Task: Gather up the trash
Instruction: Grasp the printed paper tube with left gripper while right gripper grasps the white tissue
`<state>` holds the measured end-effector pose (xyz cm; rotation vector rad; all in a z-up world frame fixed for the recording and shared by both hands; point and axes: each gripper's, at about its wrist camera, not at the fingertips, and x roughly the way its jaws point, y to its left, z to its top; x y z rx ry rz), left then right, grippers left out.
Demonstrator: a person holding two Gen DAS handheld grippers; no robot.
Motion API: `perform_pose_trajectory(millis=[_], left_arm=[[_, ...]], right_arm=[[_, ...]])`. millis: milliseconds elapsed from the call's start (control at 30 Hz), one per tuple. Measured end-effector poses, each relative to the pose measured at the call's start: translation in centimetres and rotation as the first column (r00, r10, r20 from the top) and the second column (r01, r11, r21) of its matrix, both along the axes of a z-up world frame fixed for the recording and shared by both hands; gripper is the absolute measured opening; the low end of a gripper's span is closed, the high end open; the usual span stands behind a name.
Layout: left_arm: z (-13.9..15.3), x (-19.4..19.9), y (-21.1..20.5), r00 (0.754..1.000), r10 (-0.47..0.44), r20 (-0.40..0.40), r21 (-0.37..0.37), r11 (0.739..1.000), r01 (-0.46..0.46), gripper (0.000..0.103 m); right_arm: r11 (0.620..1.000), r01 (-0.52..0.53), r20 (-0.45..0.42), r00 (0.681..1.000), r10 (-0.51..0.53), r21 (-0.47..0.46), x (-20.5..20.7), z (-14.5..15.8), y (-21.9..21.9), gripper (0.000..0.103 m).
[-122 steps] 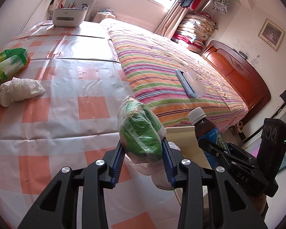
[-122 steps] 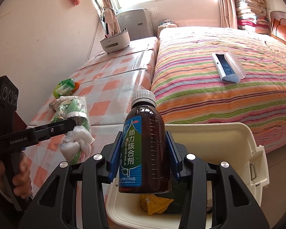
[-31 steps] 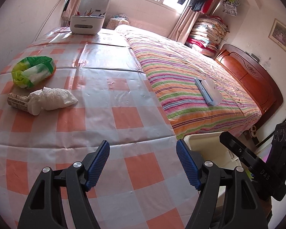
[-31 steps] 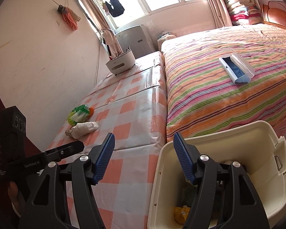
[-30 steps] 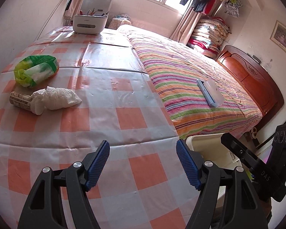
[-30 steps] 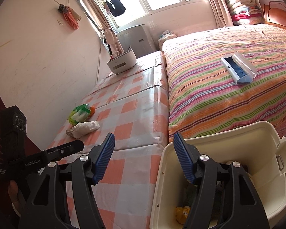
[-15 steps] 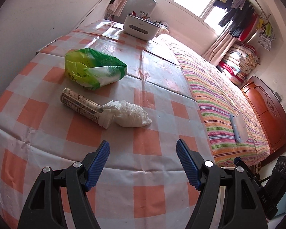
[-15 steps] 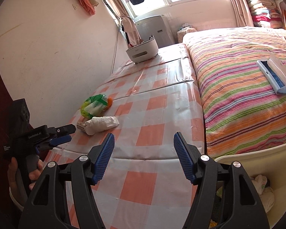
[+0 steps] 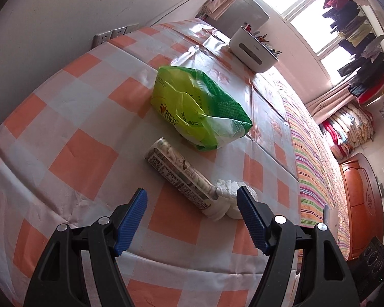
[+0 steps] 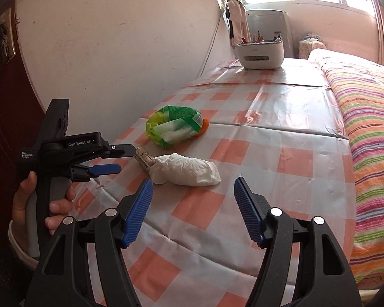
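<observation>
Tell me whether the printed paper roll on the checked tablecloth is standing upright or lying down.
Lying down: the printed paper roll rests on its side on the tablecloth, one end tucked into crumpled white plastic.

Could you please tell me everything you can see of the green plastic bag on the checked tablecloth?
The green plastic bag is a crinkly, glossy pack, yellow-green at one end and darker green at the other, with printed lettering and a clear stretch showing white contents. It lies on its side on the checked tablecloth, near the wall. In the right wrist view something orange peeks out behind it. The printed paper roll lies close beside it; whether they touch I cannot tell. Neither gripper touches it.
</observation>
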<state>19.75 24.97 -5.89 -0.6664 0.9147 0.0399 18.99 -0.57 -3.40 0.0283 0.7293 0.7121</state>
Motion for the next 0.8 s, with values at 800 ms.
perform_pose_trajectory(millis=[800], left_arm=[[-2.3,4.7,2.2,0.979,0.115,-0.166,-0.038,0.992,-0.123,0.070]], right_arm=[[0.939,-0.296,-0.095,0.954,0.283,-0.176,7.8,-4.9,8.1,0.069]])
